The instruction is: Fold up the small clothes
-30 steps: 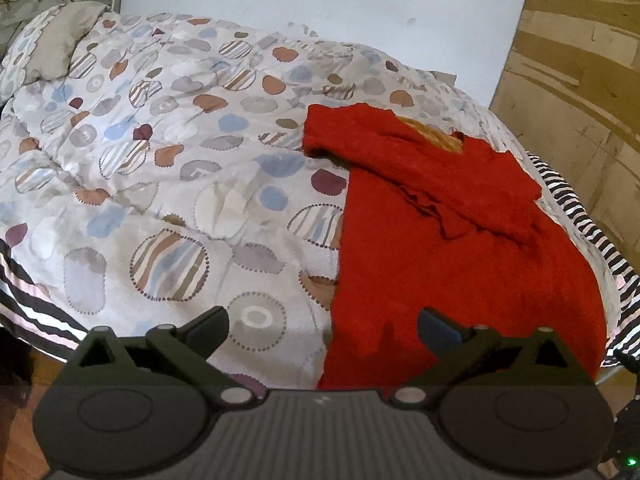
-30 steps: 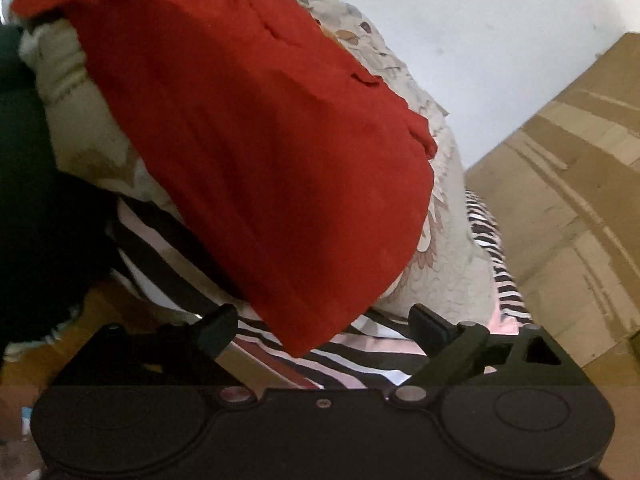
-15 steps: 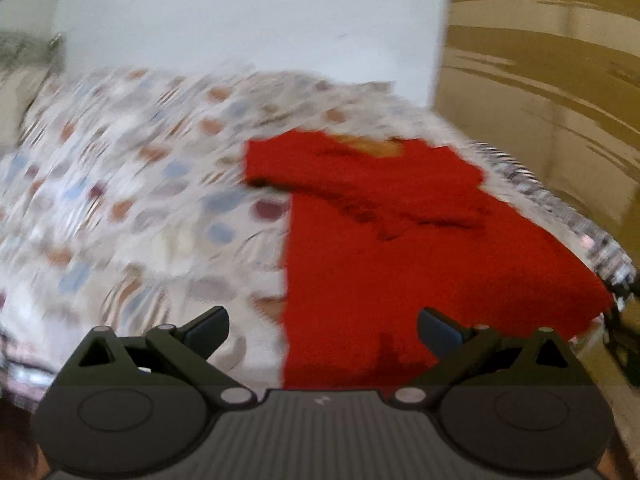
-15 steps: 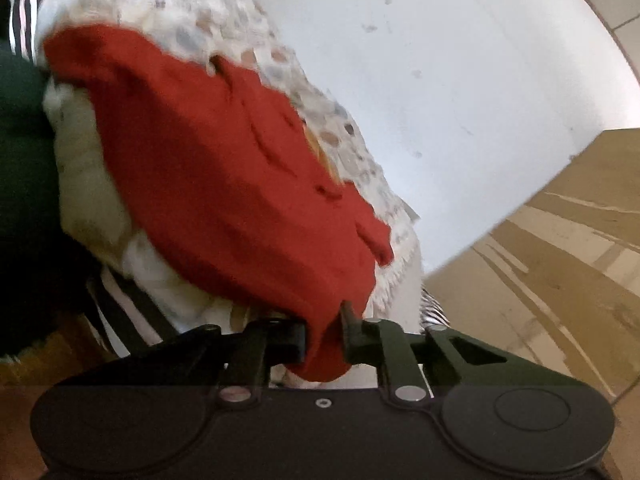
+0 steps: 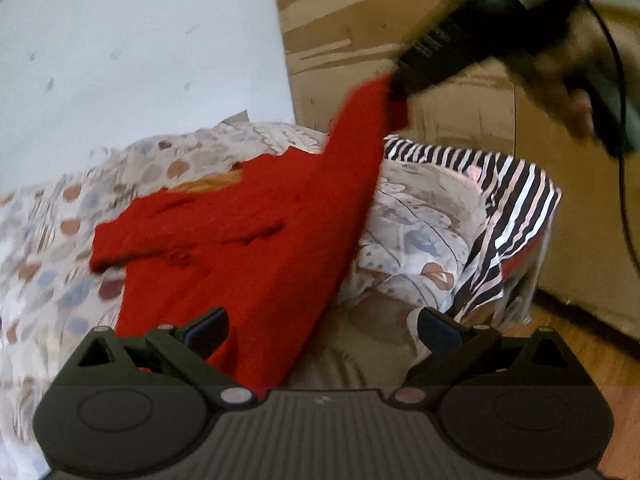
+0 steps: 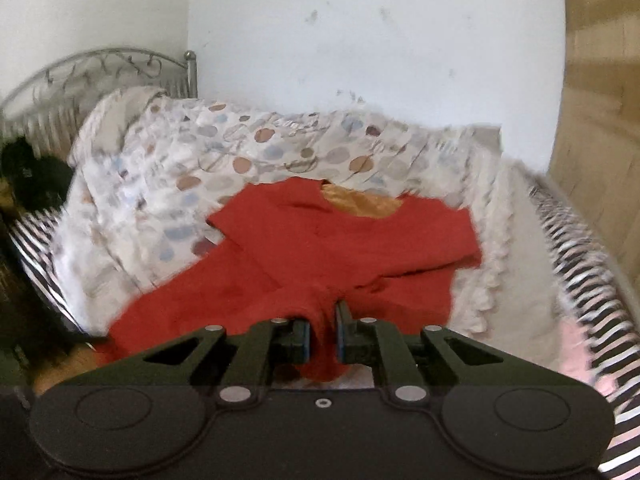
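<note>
Right tool (image 6: pixel 322 330) is clamped on a corner of the red garment (image 6: pixel 340 248), pulling that corner up off the bed (image 6: pixel 168 168). From the left view the fabric stretches taut toward it, the rest lying on the spotted quilt (image 5: pixel 48 248). Left tool (image 5: pixel 320 326) hangs spread wide over the near hem, gripping nothing. Striped sheet (image 5: pixel 516 200) shows at the bed's edge

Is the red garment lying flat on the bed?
No. The right gripper pinches one corner of the red garment and holds it above the bed.
</note>
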### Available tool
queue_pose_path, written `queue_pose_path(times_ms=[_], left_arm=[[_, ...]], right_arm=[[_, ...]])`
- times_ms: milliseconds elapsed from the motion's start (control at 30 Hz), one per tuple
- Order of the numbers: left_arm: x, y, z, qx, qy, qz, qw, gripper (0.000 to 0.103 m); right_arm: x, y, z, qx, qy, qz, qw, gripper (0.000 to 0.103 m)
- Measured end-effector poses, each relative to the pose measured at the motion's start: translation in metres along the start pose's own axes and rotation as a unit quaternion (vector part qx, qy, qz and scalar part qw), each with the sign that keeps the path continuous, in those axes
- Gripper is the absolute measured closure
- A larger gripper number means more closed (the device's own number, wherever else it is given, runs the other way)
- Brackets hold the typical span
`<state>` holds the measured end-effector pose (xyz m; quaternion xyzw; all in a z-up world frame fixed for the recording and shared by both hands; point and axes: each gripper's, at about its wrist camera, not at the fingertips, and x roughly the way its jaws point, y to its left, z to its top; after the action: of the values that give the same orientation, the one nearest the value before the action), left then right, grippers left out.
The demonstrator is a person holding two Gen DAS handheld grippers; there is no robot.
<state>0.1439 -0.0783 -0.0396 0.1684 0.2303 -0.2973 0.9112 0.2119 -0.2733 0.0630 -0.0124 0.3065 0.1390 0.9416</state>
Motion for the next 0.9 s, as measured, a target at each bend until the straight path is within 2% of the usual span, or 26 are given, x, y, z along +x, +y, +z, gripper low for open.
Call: queue_pose_path(times_ms=[100,167,233,267,367,500,533,600,700,833,867,900], left_arm=[[0.027,-0.011,0.009,0.002,0.017,0.045,0.9988,0.003],[0.047,-0.009,0.011,-0.007,0.031,0.086,0.9958,0.007],[0.065,-0.003,0.010,-0.013,0.057,0.135,0.9891,0.020],[0.070,0.000,0.009,-0.016,0.067,0.147,0.9867,0.029],[0.069,0.014,0.000,-0.015,0.072,0.176,0.9817,0.045],[0.051,0.030,-0.017,0.022,0.066,0.231,0.9705,0.054],[0.046,0.036,-0.023,0.023,0.063,0.234,0.9699,0.057],[0.036,0.047,-0.027,0.018,0.053,0.230,0.9717,0.070],[0.029,0.053,-0.032,0.039,0.042,0.233,0.9708,0.072],[0.027,0.051,-0.039,0.076,0.034,0.225,0.9707,0.072],[0.030,0.049,-0.041,0.088,0.034,0.226,0.9696,0.073],[0.029,0.047,-0.043,0.097,0.033,0.226,0.9688,0.083]], right_arm=[[0.009,-0.001,0.014,0.025,0.017,0.026,0.999,0.091],[0.012,0.000,0.019,0.026,0.018,0.029,0.999,0.091],[0.012,-0.002,0.023,0.034,0.017,0.034,0.999,0.091],[0.011,-0.004,0.024,0.042,0.015,0.039,0.998,0.091],[0.006,-0.010,0.024,0.060,0.004,0.048,0.997,0.092],[-0.010,-0.013,0.018,0.052,-0.030,0.030,0.998,0.092],[-0.014,-0.014,0.014,0.053,-0.040,0.026,0.997,0.092],[-0.022,-0.014,0.002,0.043,-0.061,0.009,0.997,0.092],[-0.030,-0.008,-0.024,0.026,-0.080,-0.019,0.996,0.092],[-0.037,-0.008,-0.061,0.053,-0.096,-0.053,0.992,0.093],[-0.037,-0.008,-0.068,0.058,-0.097,-0.062,0.992,0.093],[-0.038,-0.008,-0.075,0.063,-0.098,-0.072,0.991,0.093]])
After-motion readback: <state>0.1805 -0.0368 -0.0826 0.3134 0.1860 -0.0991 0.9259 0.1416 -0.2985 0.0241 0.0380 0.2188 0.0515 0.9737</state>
